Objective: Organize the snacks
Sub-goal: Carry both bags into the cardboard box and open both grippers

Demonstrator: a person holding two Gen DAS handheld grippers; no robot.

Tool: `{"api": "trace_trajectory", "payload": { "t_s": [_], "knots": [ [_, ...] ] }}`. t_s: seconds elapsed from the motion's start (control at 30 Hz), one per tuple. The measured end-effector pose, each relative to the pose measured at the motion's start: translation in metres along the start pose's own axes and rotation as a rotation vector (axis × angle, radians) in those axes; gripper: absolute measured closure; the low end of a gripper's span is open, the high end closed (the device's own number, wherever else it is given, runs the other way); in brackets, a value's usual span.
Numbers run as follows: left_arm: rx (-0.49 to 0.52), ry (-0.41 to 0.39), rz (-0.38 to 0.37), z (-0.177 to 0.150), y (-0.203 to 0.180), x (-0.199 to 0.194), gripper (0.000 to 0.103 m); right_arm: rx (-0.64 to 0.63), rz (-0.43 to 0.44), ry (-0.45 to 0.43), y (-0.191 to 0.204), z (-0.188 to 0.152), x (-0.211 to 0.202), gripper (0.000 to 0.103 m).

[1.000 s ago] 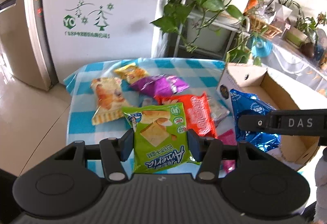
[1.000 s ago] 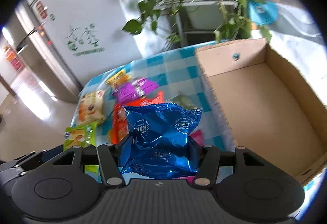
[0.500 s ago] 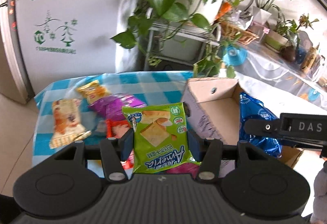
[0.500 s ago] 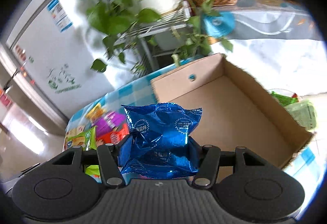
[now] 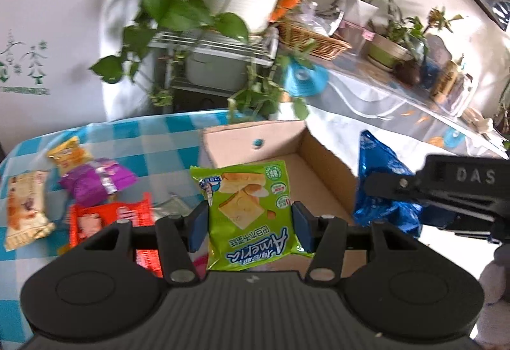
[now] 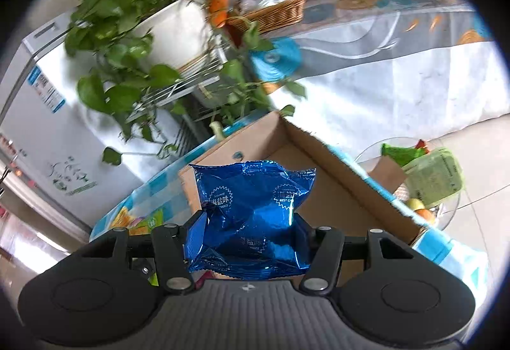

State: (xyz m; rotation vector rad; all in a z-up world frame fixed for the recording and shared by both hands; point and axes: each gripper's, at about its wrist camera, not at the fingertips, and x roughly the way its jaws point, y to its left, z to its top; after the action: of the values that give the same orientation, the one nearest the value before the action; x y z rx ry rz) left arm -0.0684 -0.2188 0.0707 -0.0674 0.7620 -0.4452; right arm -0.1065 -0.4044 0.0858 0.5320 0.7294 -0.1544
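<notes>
- The left gripper [image 5: 249, 224] is clamped on a green snack packet [image 5: 247, 209], its blue pads pressed against the packet's two side edges at about mid-height.
- The green packet stands up between the fingers with its long axis running away from the camera; its printed name near the gripper body reads upside down, and its far sealed edge points toward the cardboard box [image 5: 322, 158].
- In the left wrist view the packet hangs in front of the box's open inside — held in the air, not resting on anything.
- The right gripper [image 6: 248, 236] is closed on a blue foil bag [image 6: 251, 209], the pads squeezing its lower half so that the foil crumples between them.
- The blue bag rises from the fingers and widens at its top, serrated edge, which points toward the box [image 6: 334, 190]; it is about as wide as it is long, so its long axis is hard to tell.
- From the left wrist view the right gripper [image 5: 382, 187] shows side-on at the right, carrying the blue bag [image 5: 379, 168] just past the box's right wall.
- On the blue-checked tablecloth [image 5: 153, 133] left of the box lie other snacks: a purple packet [image 5: 92, 181], a red-orange packet [image 5: 105, 219], a yellow packet [image 5: 67, 155] and a beige bread packet [image 5: 24, 206].
</notes>
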Motion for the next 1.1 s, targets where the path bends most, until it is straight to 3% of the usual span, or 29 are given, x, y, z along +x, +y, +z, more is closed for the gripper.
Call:
{"api": "trace_trajectory", "payload": {
  "t_s": [0.53,0.73,1.1],
  "knots": [
    [0.028,0.068,-0.056,-0.005,-0.033,0.039,0.049,0.145,-0.046,0.026,-0.034,0.014,0.012,0.039],
    [0.047,0.052,-0.051,-0.003,-0.038,0.039,0.027,0.179,-0.047,0.027,-0.037,0.013,0.013,0.031],
    [0.041,0.033,-0.010,0.005,-0.011,0.023,0.020,0.171,-0.005,0.012,-0.032,0.012,0.012,0.022]
  ]
}}
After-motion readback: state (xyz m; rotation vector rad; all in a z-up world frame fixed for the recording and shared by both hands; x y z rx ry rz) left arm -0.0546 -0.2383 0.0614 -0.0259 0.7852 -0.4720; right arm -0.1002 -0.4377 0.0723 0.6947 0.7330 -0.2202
